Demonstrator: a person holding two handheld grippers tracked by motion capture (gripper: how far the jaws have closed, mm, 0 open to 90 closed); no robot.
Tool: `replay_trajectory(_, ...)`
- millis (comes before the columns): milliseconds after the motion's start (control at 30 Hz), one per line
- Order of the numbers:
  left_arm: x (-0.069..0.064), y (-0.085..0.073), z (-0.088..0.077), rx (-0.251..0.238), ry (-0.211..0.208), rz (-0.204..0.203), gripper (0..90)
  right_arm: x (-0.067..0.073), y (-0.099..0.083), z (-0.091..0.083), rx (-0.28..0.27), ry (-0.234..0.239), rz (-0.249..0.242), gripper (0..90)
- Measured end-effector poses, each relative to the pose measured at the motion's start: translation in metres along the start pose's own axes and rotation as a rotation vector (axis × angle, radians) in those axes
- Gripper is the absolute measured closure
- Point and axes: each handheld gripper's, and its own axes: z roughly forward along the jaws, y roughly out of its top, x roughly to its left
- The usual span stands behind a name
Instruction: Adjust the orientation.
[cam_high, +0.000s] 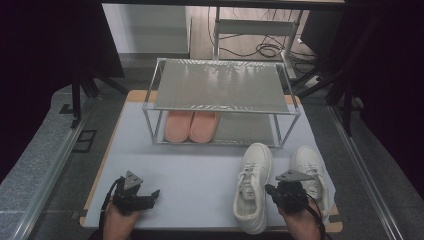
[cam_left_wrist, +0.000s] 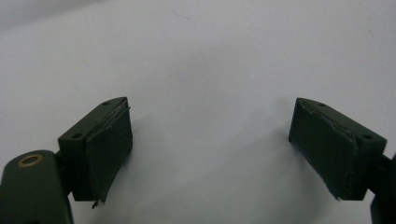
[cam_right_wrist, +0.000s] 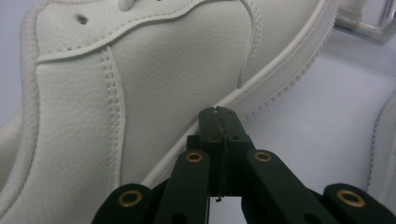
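Between the two white sneakers, at the near right of the worktop (cam_high: 200, 175), I have the right gripper (cam_high: 280, 192) with its jaws clenched on nothing, their tips just beside the sole edge of the left sneaker (cam_high: 253, 186); in the right gripper view (cam_right_wrist: 219, 114) I cannot tell whether they actually touch it. That shoe lies heel toward me, toe pointing at the shoe rack (cam_high: 220, 102), with the right sneaker (cam_high: 310, 172) just beyond my gripper. My left gripper (cam_high: 150, 196) rests well apart at the near left, jaws released over bare surface (cam_left_wrist: 210, 140).

I judge the shoe light but bulky: a pebbled leather-look upper that gives under pressure, and a stiff rubbery sole. The smooth side panel would likely slip. I would open wide and pinch the padded collar or heel wall, one jaw inside the opening, where the rim is firm. The pink slippers (cam_high: 191, 126) already sit on the rack's lower shelf.
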Motion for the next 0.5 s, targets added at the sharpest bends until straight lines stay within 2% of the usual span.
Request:
replay_trajectory(100,0.000,0.000,0.000,0.000,0.000,0.000,13.4,-0.001,-0.001,0.008,0.031,-0.035,0.005,90.0)
replay_trajectory(200,0.000,0.000,0.000,0.000,0.000,0.000,13.4,0.002,-0.001,0.022,0.070,-0.035,0.004,90.0)
replay_trajectory(233,0.000,0.000,0.000,0.000,0.000,-0.001,13.4,0.004,-0.001,0.026,0.078,-0.032,0.002,90.0)
replay_trajectory(333,0.000,0.000,0.000,0.000,0.000,0.000,13.4,0.010,0.002,0.035,0.067,0.018,0.008,90.0)
replay_trajectory(400,0.000,0.000,0.000,0.000,0.000,0.000,13.4,0.015,0.006,0.039,0.067,0.013,-0.011,90.0)
replay_trajectory(500,0.000,0.000,0.000,0.000,0.000,0.000,13.4,0.018,0.011,0.044,0.062,0.031,-0.024,90.0)
